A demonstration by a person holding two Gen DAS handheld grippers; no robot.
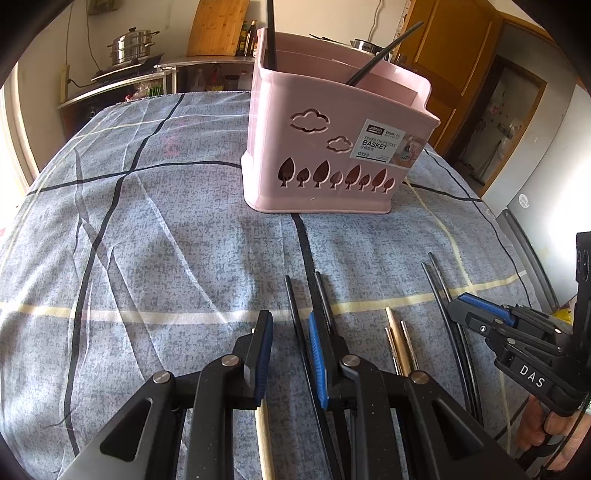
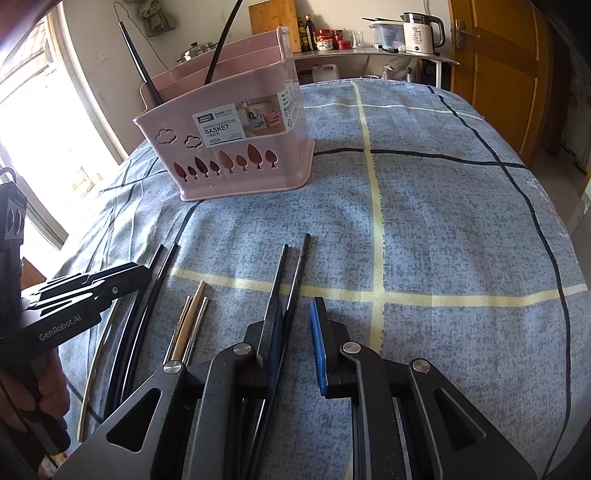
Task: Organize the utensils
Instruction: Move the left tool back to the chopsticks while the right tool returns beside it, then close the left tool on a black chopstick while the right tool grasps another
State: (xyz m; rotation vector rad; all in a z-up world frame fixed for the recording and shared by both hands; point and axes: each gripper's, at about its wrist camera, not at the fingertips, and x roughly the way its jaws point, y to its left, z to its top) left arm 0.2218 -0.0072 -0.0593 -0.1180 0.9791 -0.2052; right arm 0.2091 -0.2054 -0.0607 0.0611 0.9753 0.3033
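Note:
A pink chopstick basket stands upright on the blue checked cloth, with two black chopsticks leaning in it; it also shows in the right wrist view. My left gripper is open, low over black chopsticks lying on the cloth. My right gripper is open over another black pair; it also shows in the left wrist view. Between them lie wooden and metal chopsticks, also in the right wrist view.
More black chopsticks lie near the right gripper. A wooden chopstick lies under the left gripper. Behind the table are a counter with a steel pot, a kettle and a wooden door.

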